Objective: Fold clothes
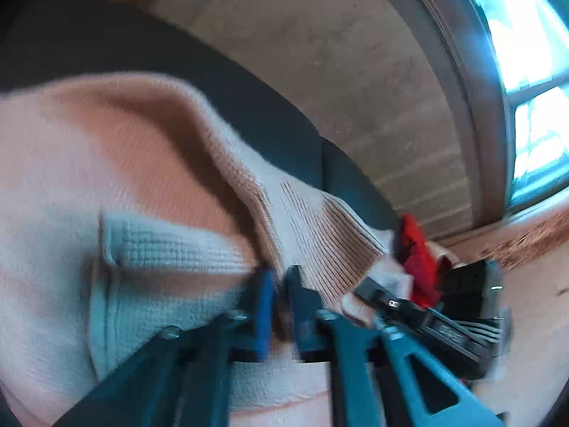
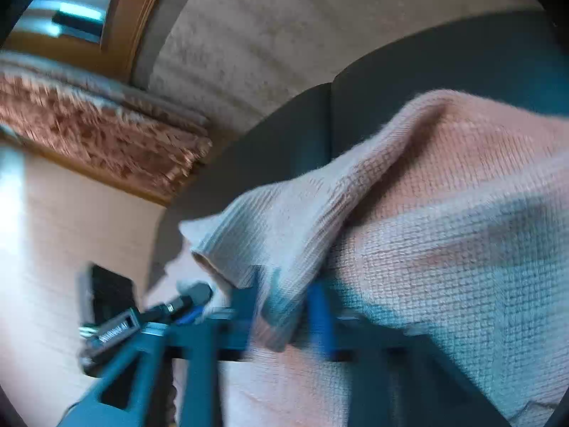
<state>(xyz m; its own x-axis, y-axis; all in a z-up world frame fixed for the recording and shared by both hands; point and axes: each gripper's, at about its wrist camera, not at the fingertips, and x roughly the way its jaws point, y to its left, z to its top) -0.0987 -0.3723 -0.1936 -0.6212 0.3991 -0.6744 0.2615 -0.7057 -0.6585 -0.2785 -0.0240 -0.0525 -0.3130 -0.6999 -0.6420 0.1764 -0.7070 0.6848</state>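
Note:
A pink knit sweater [image 1: 124, 163] lies bunched over a dark cushioned seat [image 1: 270, 117]. Its ribbed hem [image 1: 330, 249] hangs toward the right. My left gripper [image 1: 281, 284] is shut on a fold of the sweater, its blue fingers [image 1: 265, 302] nearly together with knit pinched between them. In the right wrist view the same sweater [image 2: 444, 213] fills the right side. My right gripper [image 2: 284, 295] is shut on its folded edge, which drapes down between the fingertips [image 2: 320, 306]. Both views are blurred.
A red cloth [image 1: 416, 259] lies beyond the hem beside the other gripper's black body [image 1: 444, 323]. A shaggy brown rug [image 2: 106, 131] lies on the pale floor [image 2: 53, 213]. A rough wall [image 1: 355, 71] and a window [image 1: 533, 71] stand behind the seat [image 2: 444, 71].

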